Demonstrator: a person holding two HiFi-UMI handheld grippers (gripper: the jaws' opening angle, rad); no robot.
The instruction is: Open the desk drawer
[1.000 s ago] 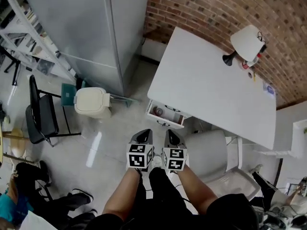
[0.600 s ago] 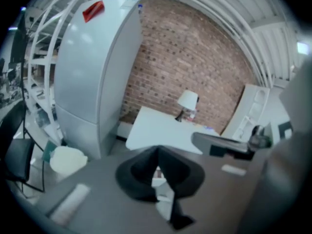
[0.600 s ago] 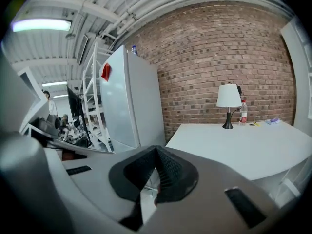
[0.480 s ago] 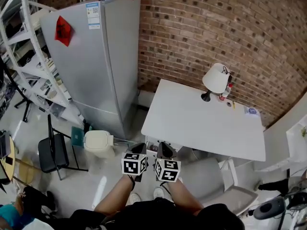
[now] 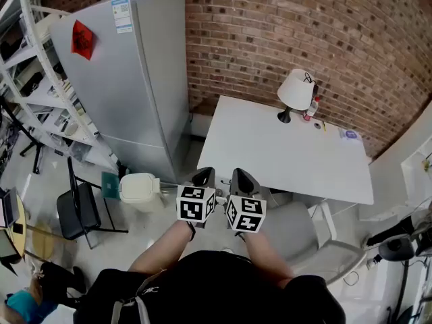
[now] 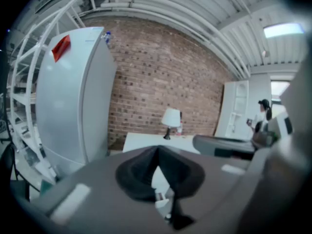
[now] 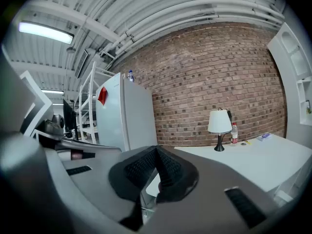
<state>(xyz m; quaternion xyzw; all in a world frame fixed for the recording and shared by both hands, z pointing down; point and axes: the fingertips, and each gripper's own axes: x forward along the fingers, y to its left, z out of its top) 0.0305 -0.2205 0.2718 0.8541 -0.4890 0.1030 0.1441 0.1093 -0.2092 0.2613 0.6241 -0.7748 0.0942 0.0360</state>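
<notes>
Both grippers hang side by side in front of the person, short of the white desk (image 5: 283, 147). The left gripper (image 5: 203, 175) has its jaws pressed together on nothing, and so does the right gripper (image 5: 241, 176). The drawer (at the desk's near left corner) is hidden behind them in the head view. A lamp (image 5: 295, 90) stands at the desk's far edge, and a grey fridge (image 5: 135, 79) stands to the left.
</notes>
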